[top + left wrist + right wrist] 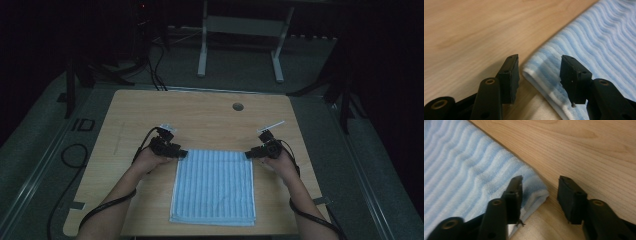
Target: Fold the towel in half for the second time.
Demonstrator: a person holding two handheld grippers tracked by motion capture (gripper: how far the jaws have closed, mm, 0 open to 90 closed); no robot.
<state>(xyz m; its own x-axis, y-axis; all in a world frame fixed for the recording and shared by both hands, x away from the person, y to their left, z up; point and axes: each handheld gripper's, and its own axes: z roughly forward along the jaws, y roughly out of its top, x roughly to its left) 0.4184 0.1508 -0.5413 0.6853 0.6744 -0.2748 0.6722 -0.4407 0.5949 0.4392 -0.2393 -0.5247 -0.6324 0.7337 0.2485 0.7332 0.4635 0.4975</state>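
A folded towel [214, 185] with light blue and white stripes lies flat on the wooden table [200, 115], near its front edge. My left gripper [184, 154] sits at the towel's far left corner, and my right gripper [248, 155] at its far right corner. In the left gripper view the jaws of the left gripper [540, 75] stand apart with the towel's corner [534, 72] lying between them, untouched by the pads. The right gripper [540, 195] is likewise open, straddling the other corner of the towel [536, 191], which rests on the table.
A round cable hole [238, 106] sits in the table's far part. Behind the table stands a white metal frame [240, 30] on the dark floor. Black cables [75, 155] run on the floor at the left. Bare wood surrounds the towel on both sides.
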